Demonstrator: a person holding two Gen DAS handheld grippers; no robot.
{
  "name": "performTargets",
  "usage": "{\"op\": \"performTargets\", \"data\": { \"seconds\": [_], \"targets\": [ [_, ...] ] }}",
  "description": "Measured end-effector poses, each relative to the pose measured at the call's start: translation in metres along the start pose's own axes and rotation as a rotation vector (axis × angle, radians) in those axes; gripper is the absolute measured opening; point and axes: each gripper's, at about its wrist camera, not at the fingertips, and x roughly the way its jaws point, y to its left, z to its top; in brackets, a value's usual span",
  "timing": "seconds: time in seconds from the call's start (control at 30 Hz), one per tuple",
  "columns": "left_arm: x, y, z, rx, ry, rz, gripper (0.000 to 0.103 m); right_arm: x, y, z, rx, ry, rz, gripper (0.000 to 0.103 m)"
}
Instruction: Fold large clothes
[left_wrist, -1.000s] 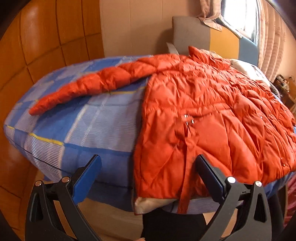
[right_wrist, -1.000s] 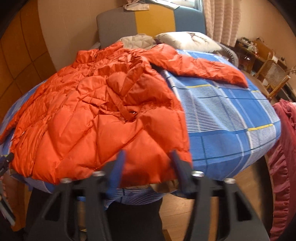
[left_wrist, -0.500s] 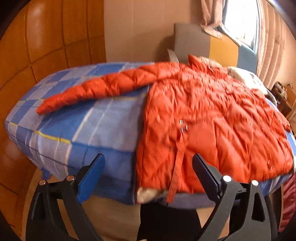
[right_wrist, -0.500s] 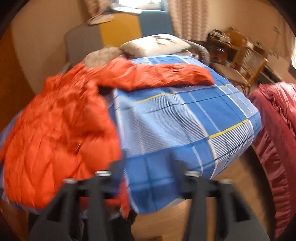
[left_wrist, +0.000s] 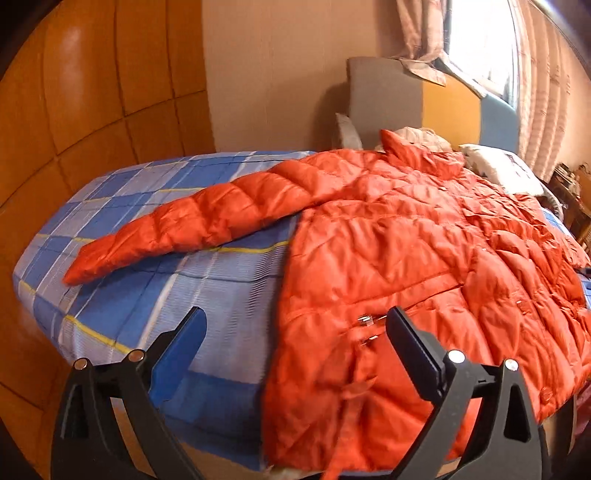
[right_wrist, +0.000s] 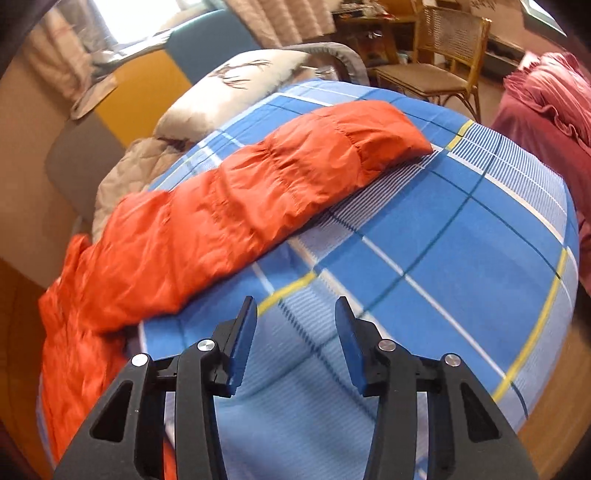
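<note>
An orange quilted puffer jacket (left_wrist: 413, 266) lies spread flat on a bed with a blue checked cover (left_wrist: 155, 280). Its left sleeve (left_wrist: 192, 229) stretches out across the cover. In the right wrist view the other sleeve (right_wrist: 280, 177) stretches toward the bed's far right, and the jacket body (right_wrist: 81, 332) lies at the left. My left gripper (left_wrist: 295, 325) is open and empty above the jacket's left edge, near its hem. My right gripper (right_wrist: 295, 321) is open and empty above bare cover, just below the right sleeve.
A grey, yellow and blue headboard (left_wrist: 424, 103) and pillows (right_wrist: 236, 85) stand at the bed's far end. A wooden panelled wall (left_wrist: 74, 110) is to the left. A wicker chair (right_wrist: 436, 70) and a dark red ruffled cloth (right_wrist: 546, 110) stand to the right.
My right gripper has swung right and forward, from the jacket's hem to the right sleeve. My left gripper has moved forward over the bed toward the jacket's left edge.
</note>
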Motion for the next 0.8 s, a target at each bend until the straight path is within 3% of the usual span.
{"op": "performTargets", "data": {
  "seconds": [0.13,0.27,0.43,0.67,0.8],
  "targets": [
    [0.01,-0.026,0.011,0.019,0.008,-0.06,0.097,0.026,0.006,0.018,0.008,0.006,-0.077,0.045],
    [0.03,-0.063,0.025,0.052,0.038,-0.117,0.097,0.042,0.019,0.033,-0.062,0.003,-0.138,0.045],
    [0.044,-0.116,0.047,0.161,0.017,-0.2,0.097,0.06,0.032,0.045,-0.17,0.025,-0.197,0.045],
    [0.062,-0.17,0.065,0.293,-0.004,-0.25,0.097,0.068,0.039,0.055,-0.256,0.001,-0.239,0.009],
    [0.077,-0.175,0.062,0.293,0.037,-0.268,0.097,0.057,0.048,0.063,-0.305,-0.076,-0.345,0.005]
  ]
}}
